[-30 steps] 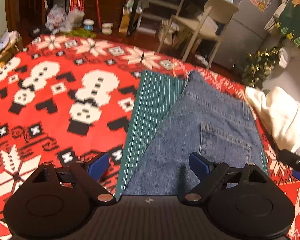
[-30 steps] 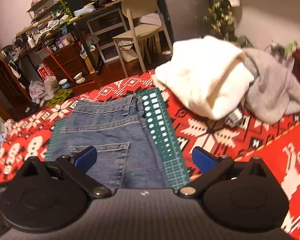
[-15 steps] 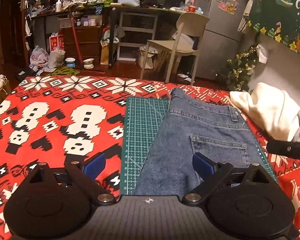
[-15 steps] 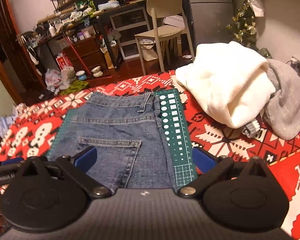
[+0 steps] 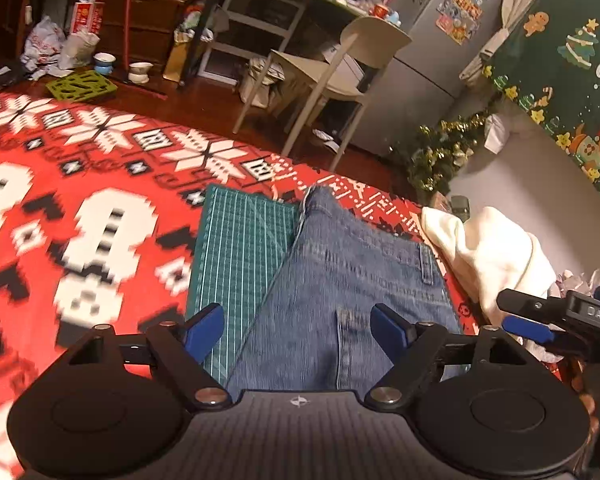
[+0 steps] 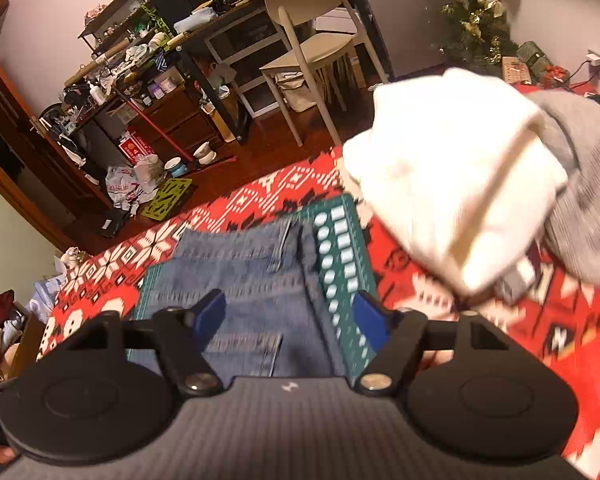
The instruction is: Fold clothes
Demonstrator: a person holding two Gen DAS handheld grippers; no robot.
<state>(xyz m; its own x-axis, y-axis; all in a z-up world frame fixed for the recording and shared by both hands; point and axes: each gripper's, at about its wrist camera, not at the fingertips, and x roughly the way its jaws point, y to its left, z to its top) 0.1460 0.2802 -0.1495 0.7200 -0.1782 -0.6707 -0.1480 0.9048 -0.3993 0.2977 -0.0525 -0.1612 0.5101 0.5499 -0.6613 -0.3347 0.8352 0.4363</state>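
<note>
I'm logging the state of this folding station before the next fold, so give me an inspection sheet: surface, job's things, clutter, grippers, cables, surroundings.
Surface: red patterned holiday blanket with a green gridded cutting mat on it.
Job's things: blue denim jeans lie flat, back pocket up, partly on the mat; a cream fleece garment and a grey knit garment are heaped to the right.
Clutter: nothing else seen on the blanket.
Grippers: left gripper and right gripper both have jaws closing, pads apart, above the jeans, nothing gripped.
Cables: one at a wall socket.
Surroundings: beige chair, crowded desk, small decorated tree.
</note>
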